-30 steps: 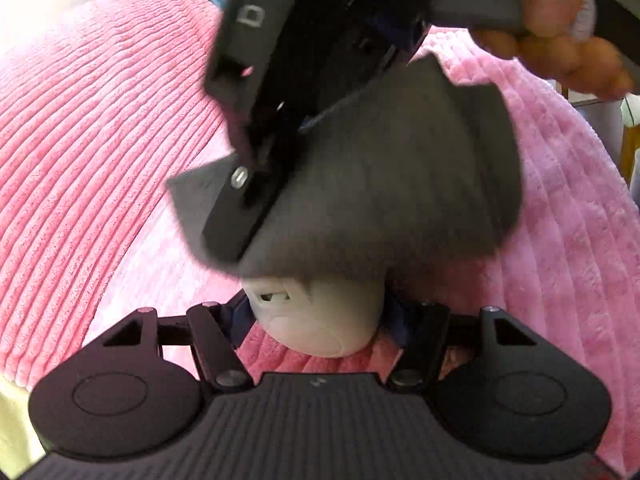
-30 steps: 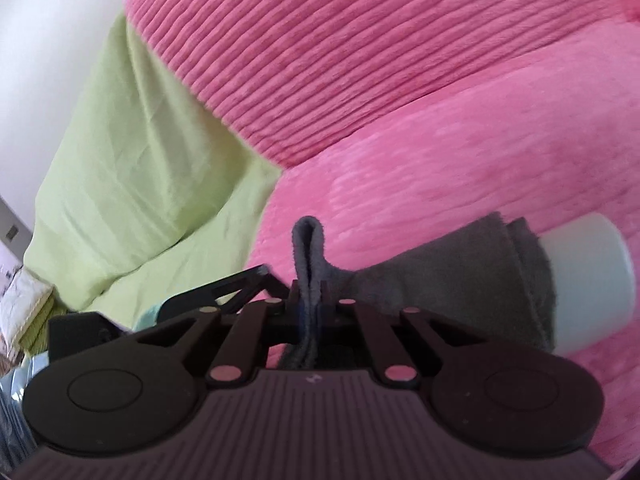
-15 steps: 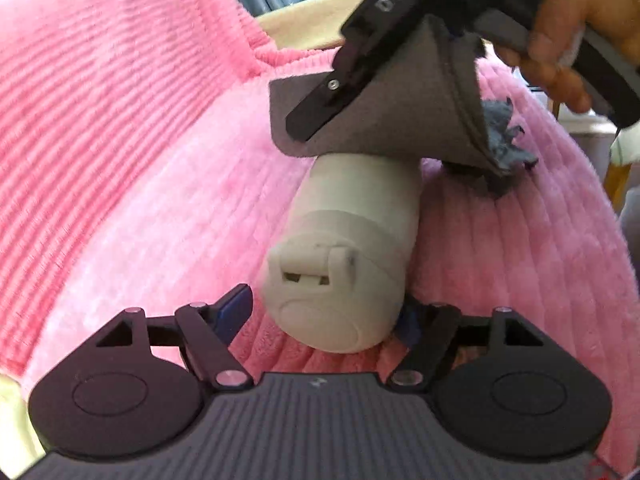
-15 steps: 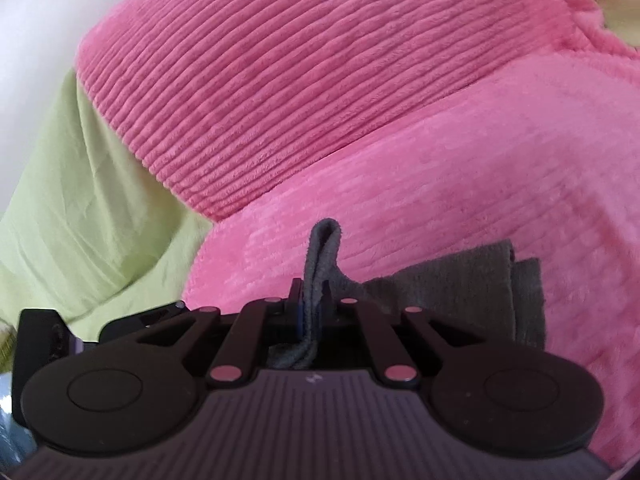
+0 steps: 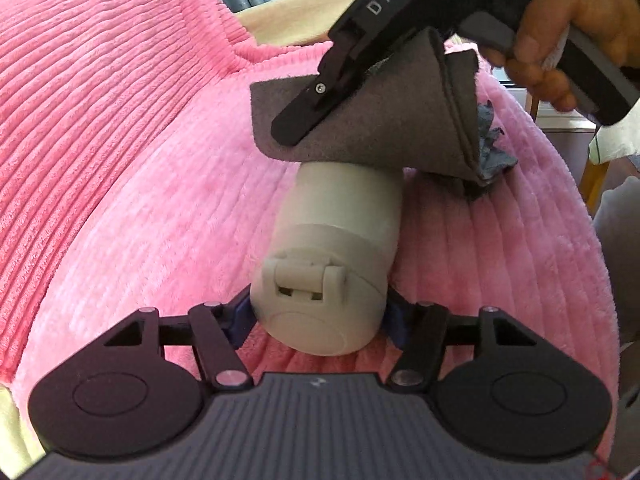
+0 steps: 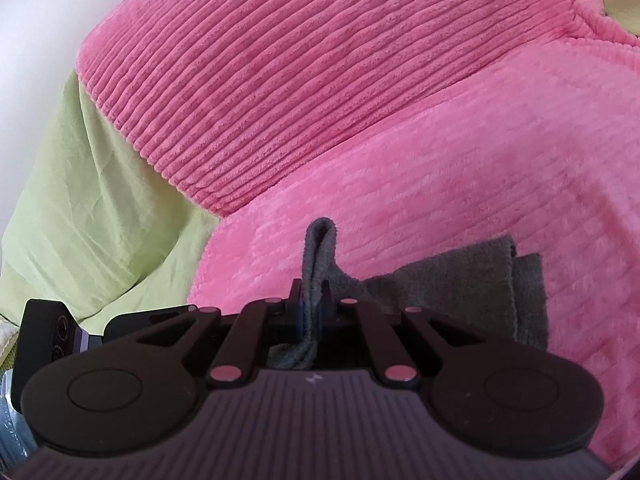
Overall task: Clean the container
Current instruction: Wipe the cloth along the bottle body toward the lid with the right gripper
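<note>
My left gripper (image 5: 320,312) is shut on a pale grey-white container (image 5: 332,256) with a flip lid, held lid end toward the camera and pointing away over the pink cushion. My right gripper (image 6: 314,304) is shut on a folded dark grey cloth (image 6: 472,284). In the left wrist view the cloth (image 5: 376,120) hangs from the right gripper (image 5: 308,108) and drapes over the container's far end. The container does not show in the right wrist view.
A pink corduroy cushion (image 5: 100,140) fills the space under and behind both grippers. A green sheet (image 6: 88,208) lies to the left of it. A small blue-grey rag (image 5: 490,148) sits on the cushion behind the cloth.
The cloth has slid from covering most of the container back to its far end, so the container's body and lid now show. The right gripper has moved up and away.
</note>
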{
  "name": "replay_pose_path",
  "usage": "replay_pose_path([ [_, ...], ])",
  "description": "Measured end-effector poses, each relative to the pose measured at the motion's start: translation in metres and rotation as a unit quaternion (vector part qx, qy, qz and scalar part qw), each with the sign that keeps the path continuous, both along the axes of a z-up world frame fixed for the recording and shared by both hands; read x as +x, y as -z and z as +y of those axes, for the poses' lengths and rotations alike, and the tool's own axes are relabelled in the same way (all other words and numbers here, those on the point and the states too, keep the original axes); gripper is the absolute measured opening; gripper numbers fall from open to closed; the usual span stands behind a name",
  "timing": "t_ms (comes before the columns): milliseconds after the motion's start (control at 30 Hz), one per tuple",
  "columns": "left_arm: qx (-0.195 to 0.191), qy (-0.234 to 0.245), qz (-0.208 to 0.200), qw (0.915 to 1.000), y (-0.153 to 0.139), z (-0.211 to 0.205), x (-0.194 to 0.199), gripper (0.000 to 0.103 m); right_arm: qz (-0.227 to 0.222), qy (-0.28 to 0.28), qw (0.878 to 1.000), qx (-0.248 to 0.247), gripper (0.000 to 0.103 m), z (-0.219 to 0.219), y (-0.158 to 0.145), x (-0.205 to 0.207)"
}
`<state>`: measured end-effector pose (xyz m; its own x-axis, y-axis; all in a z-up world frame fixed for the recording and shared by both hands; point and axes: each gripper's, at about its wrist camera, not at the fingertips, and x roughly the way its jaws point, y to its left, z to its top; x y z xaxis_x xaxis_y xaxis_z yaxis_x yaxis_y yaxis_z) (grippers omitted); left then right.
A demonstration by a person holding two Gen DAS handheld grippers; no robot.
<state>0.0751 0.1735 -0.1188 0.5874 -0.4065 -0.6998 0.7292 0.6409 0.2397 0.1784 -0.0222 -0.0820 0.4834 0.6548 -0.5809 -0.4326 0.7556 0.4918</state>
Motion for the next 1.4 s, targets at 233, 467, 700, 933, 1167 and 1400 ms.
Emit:
replay_pose_path([
  [233,0.025,-0.034,-0.044,0.9981,0.008,-0.017,-0.002,0.065,0.006,-0.088,0.996,0.010,0.005,0.040,-0.008,-0.029],
  [467,0.043,-0.044,-0.066,0.9959,0.013,-0.022,-0.010,0.064,0.023,-0.073,0.997,0.006,0.001,0.051,0.002,-0.026],
  [700,0.056,-0.035,-0.087,0.9941,0.015,-0.025,-0.017,0.064,-0.002,-0.006,0.998,-0.059,0.003,0.026,0.004,0.003],
  [933,0.032,-0.017,-0.062,0.9974,0.011,-0.017,-0.007,0.066,-0.013,0.004,1.000,-0.027,0.005,0.007,0.001,-0.007],
  [1167,0.041,-0.039,-0.080,0.9952,0.013,-0.024,-0.017,0.065,-0.020,-0.078,0.997,-0.018,0.004,0.054,0.003,-0.032],
  [1400,0.041,-0.054,-0.088,0.9938,0.008,-0.024,-0.022,0.067,-0.062,0.044,0.996,-0.043,0.003,-0.016,-0.011,-0.008],
])
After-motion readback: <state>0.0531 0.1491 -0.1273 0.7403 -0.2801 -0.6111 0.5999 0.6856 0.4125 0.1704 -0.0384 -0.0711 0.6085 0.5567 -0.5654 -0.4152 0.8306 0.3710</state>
